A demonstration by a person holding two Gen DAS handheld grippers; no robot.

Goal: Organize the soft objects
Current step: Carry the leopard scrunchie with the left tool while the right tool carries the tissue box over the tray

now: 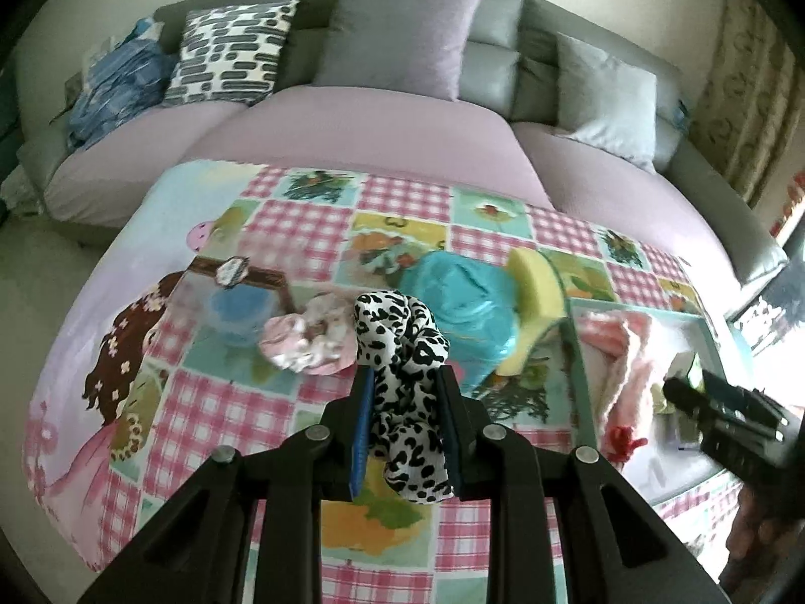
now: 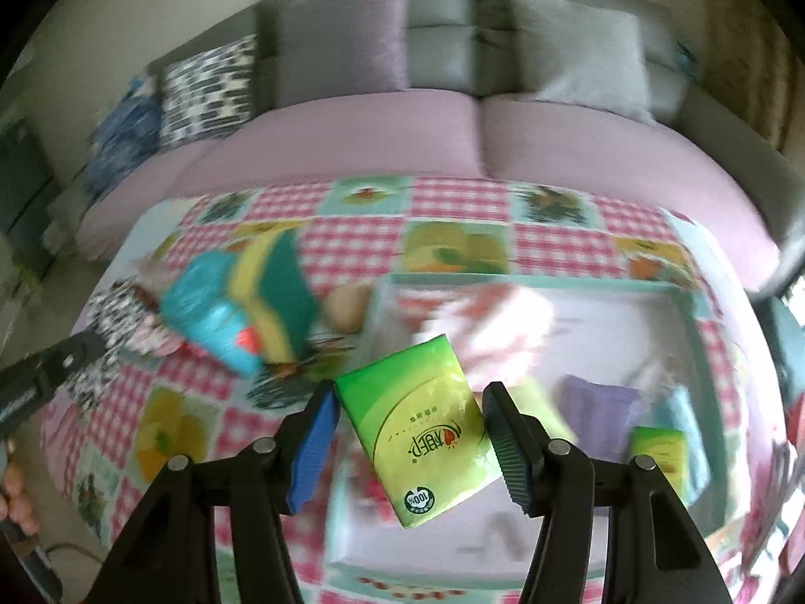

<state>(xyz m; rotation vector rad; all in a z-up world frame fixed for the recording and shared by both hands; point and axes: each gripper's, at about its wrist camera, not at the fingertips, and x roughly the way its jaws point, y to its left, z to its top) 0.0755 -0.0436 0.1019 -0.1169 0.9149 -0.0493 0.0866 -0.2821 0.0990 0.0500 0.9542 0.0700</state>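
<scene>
Patchwork pink-gingham cloth (image 1: 211,402) covers the table before a grey sofa (image 1: 493,45). Nearest, the left gripper (image 1: 405,377) is clenched on a black-and-white leopard-print fabric scrunchie (image 1: 407,352), held above the cloth. The right gripper (image 2: 410,402) grasps a green plastic tissue packet (image 2: 417,423) over a shallow white tray with teal rim (image 2: 528,279). Beyond lie a pale pink scrunchie (image 1: 307,337), a turquoise plastic pack (image 1: 463,302) and a yellow-green sponge (image 1: 536,292). Cushions line the sofa.
</scene>
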